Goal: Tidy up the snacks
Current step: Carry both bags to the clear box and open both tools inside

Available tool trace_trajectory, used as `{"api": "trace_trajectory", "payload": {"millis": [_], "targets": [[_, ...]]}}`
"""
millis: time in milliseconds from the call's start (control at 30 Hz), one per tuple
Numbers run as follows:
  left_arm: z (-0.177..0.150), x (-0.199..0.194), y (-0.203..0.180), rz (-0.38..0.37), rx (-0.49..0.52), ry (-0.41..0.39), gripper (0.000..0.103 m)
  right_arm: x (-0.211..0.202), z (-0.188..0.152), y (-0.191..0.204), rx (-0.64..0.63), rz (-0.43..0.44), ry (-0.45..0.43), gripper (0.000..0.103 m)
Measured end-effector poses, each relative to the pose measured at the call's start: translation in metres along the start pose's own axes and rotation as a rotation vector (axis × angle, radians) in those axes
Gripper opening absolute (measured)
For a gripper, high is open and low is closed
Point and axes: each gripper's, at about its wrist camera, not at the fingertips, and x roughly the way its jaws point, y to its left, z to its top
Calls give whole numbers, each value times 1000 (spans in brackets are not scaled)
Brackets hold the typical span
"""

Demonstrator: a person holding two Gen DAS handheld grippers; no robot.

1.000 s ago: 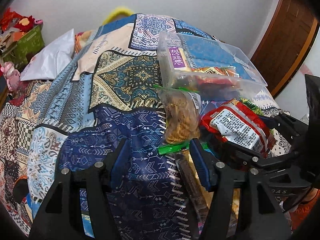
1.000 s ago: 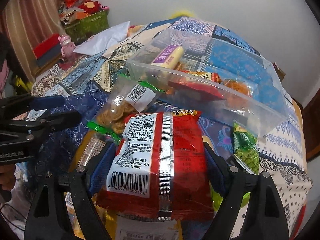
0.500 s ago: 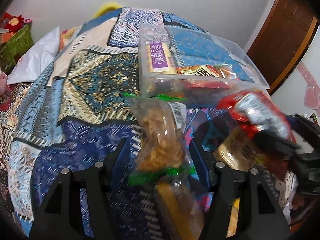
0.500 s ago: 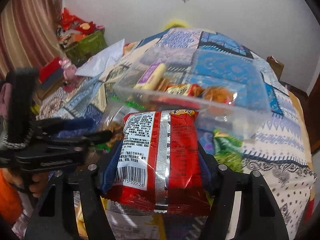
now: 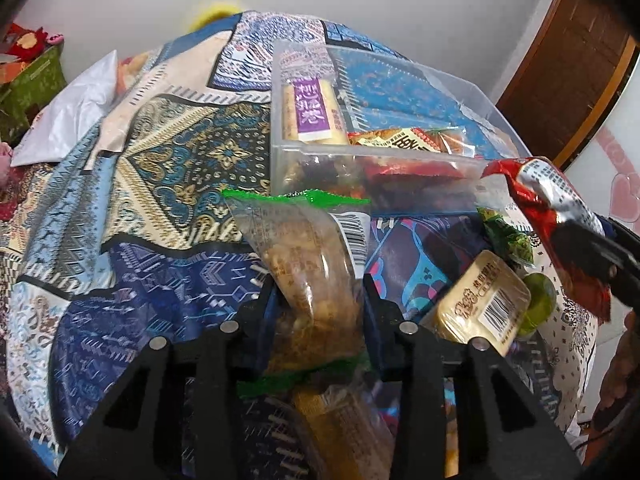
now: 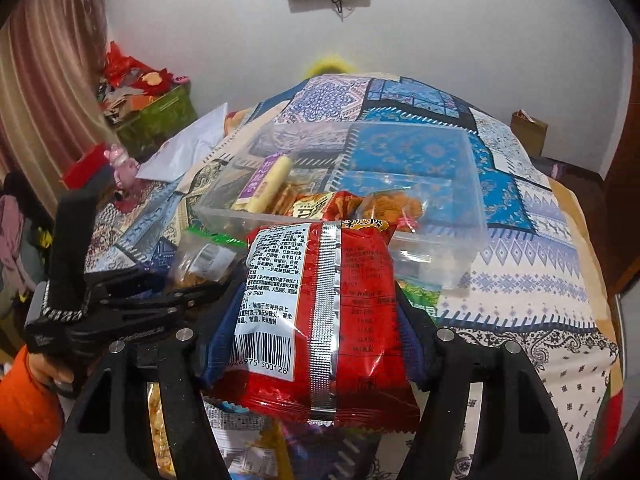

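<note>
My left gripper (image 5: 318, 304) is shut on a clear bag of brown snacks with green edges (image 5: 308, 264), held just in front of the clear plastic bin (image 5: 472, 92). My right gripper (image 6: 316, 312) is shut on a red snack packet (image 6: 320, 312), lifted above the bed and near the bin (image 6: 456, 248). The red packet also shows in the left wrist view (image 5: 560, 216) at the right. The bin holds a purple-labelled pack (image 5: 310, 110) and several other snacks. The left gripper and its bag (image 6: 200, 264) show at the left of the right wrist view.
Loose snacks lie on the patterned bedspread (image 5: 160, 184) near the bin: a yellow pack (image 5: 484, 300) and a green bag (image 5: 508, 236). A white pillow (image 5: 72, 112) lies far left. A wooden door (image 5: 576, 64) stands at the right. A green box (image 6: 160, 116) sits beside the bed.
My left gripper closed on the clear snack bag and raised it. My right gripper lifted the red packet up and toward the bin.
</note>
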Motion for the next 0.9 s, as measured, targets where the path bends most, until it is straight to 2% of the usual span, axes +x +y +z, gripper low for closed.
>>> {"api": "trace_trajectory", "payload": {"millis": [433, 667, 900], "targets": [[15, -63, -12, -39, 8, -145, 35, -28, 21, -16, 26, -31, -93, 65], [46, -81, -28, -55, 31, -229, 35, -33, 40, -28, 36, -50, -141, 65], [83, -74, -42, -53, 52, -279, 35, -26, 64, -42, 50, -57, -172, 65]]}}
